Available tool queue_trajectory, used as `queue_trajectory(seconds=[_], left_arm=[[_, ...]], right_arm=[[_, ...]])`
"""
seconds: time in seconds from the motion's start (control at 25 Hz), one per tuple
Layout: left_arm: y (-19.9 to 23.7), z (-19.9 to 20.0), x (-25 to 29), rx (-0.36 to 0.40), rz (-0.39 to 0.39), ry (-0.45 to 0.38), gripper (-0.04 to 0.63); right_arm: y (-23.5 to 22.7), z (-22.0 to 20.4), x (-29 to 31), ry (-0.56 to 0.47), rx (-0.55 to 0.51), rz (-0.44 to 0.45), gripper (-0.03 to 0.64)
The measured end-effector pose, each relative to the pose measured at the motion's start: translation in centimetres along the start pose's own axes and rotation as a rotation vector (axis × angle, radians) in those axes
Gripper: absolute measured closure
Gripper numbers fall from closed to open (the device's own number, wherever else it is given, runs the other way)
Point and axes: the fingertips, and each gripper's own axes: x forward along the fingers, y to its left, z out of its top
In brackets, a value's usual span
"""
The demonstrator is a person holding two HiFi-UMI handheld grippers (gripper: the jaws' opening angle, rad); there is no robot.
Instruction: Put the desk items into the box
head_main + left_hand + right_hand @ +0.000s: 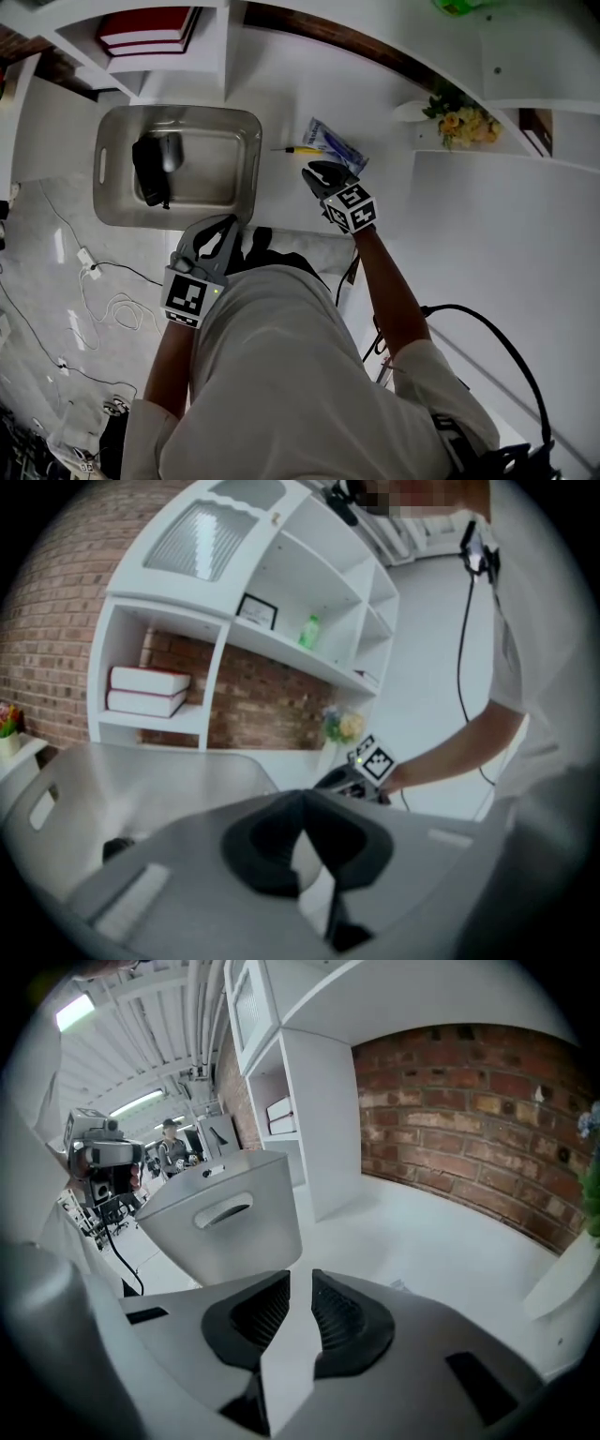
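A grey box (246, 141) stands on the white desk and holds a black item (150, 171). To its right lie a yellow pen (300, 150) and a blue and white packet (335, 145). My right gripper (324, 172) hovers just in front of the packet, open, with a narrow gap between its pads and nothing in it (300, 1288); the box (225, 1213) shows to its left. My left gripper (223, 228) is at the box's near right corner, its pads touching with nothing between them (302, 803). The box's rim (141, 761) fills that view's left.
A white shelf unit with red books (145, 28) stands behind the box. A pot of flowers (464, 122) sits on the desk at the right. White cables (103, 300) lie on the floor at the left, and a black cable (497, 323) loops at the right.
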Motion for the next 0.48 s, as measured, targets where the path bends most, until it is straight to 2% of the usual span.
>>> queue_trajectory(seconds=[0.28, 0.48], left_arm=[[1.8, -1.0, -0.5, -0.062, 0.023, 0.041, 0.592], [2.8, -0.9, -1.0, -0.069, 0.034, 0.040, 0.592]], right_arm=[[-1.2, -2.1, 4.2, 0.115, -0.026, 0.037, 0.546], [-2.8, -3.8, 6.7, 0.194, -0.023, 0.029, 0.534]])
